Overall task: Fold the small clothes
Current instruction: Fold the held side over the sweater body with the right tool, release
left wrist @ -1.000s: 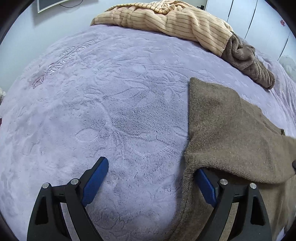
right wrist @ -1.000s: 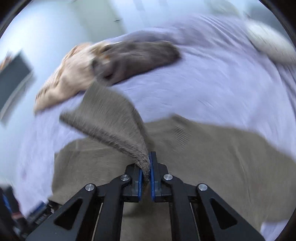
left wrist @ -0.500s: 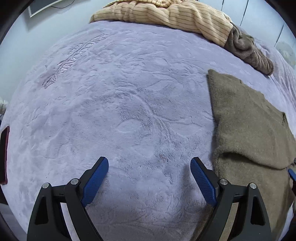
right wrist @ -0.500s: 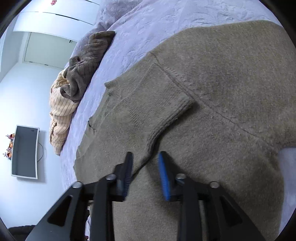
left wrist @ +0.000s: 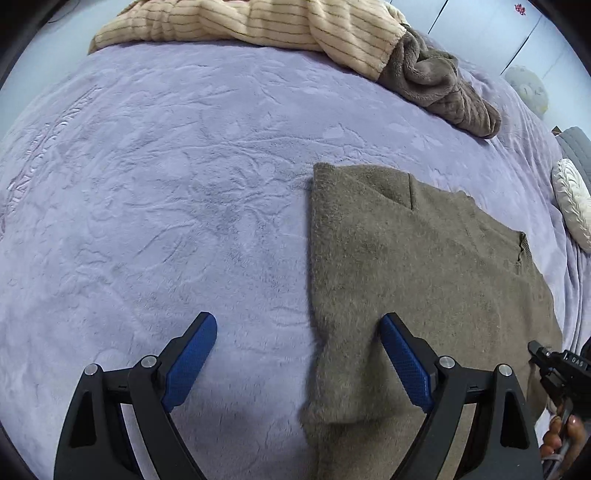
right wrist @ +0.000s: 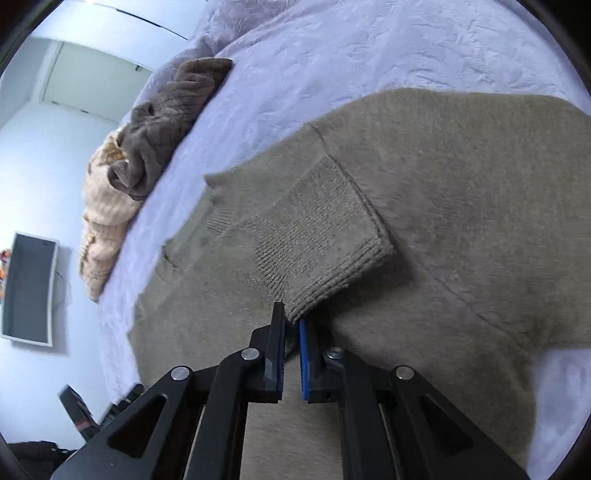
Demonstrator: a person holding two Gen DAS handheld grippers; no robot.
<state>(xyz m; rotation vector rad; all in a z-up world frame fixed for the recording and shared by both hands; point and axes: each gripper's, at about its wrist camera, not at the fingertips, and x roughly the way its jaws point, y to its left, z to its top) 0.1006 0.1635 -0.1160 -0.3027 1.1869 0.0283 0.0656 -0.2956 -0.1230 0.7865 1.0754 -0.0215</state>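
A brown knit sweater (left wrist: 424,266) lies flat on the lilac bedspread (left wrist: 184,184), its left side folded in. My left gripper (left wrist: 295,350) is open, low over the bed, its right finger over the sweater's folded left edge. In the right wrist view the sweater (right wrist: 461,184) fills the frame, with a sleeve folded across it and its ribbed cuff (right wrist: 332,273) just ahead of my right gripper (right wrist: 291,332). The right jaws stand nearly closed with a thin gap, empty, the cuff corner touching their tips.
A pile of a beige striped garment (left wrist: 258,22) and a grey-brown garment (left wrist: 443,88) lies at the far edge of the bed. A white cushion (left wrist: 572,203) sits at the right. A wall screen (right wrist: 29,288) shows at left in the right wrist view.
My right gripper laid the sleeve down on the sweater, opened, then narrowed to a thin gap. My left gripper stayed open and shifted right, back over the sweater's edge.
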